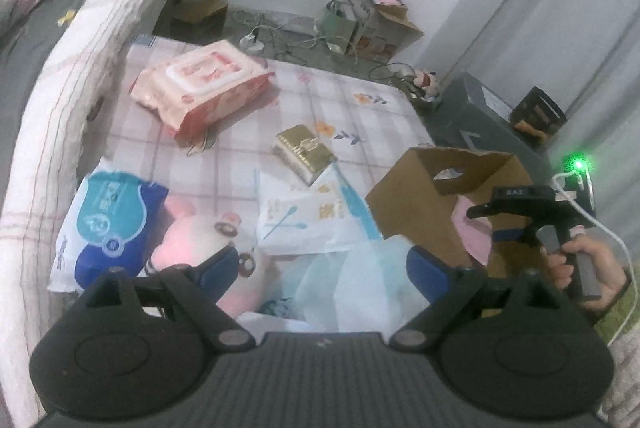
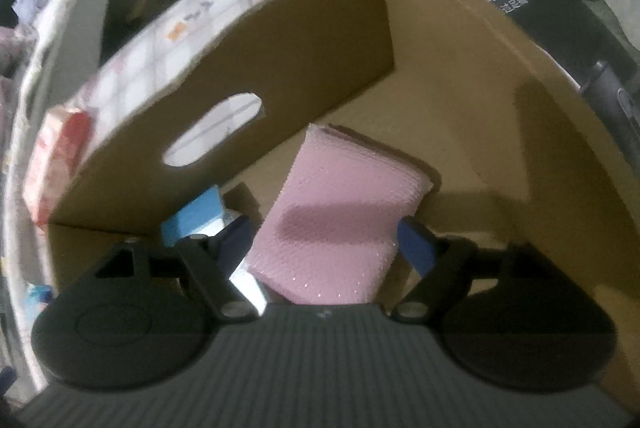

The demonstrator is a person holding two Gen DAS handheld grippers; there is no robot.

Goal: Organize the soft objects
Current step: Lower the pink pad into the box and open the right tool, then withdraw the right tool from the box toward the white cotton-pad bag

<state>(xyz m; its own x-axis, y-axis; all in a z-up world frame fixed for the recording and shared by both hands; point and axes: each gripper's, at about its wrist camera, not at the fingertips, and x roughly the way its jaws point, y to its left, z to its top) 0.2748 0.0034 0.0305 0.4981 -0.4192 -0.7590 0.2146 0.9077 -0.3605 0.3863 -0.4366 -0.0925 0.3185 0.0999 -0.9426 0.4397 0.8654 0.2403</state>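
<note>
My right gripper (image 2: pixel 324 240) is open inside the cardboard box (image 2: pixel 460 75), its blue fingers on either side of a pink bubble-wrap pouch (image 2: pixel 340 203) that lies on the box floor. A blue packet (image 2: pixel 196 216) lies beside the pouch. My left gripper (image 1: pixel 320 268) is open above a pale blue mesh cloth (image 1: pixel 360 288) on the checked mat. A pink plush toy (image 1: pixel 192 236), a blue tissue pack (image 1: pixel 108 224), a cotton-swab bag (image 1: pixel 304 224), a pink wet-wipes pack (image 1: pixel 204 83) and a gold pouch (image 1: pixel 304 147) lie on the mat. The box (image 1: pixel 424 195) and right gripper (image 1: pixel 480 211) also show in the left wrist view.
A bed (image 1: pixel 52 39) with bedding runs along the left. Boxes, bags and cables (image 1: pixel 360 23) clutter the far wall. A dark grey carton (image 1: pixel 480 115) stands behind the cardboard box. A curtain (image 1: pixel 580 27) hangs at the right.
</note>
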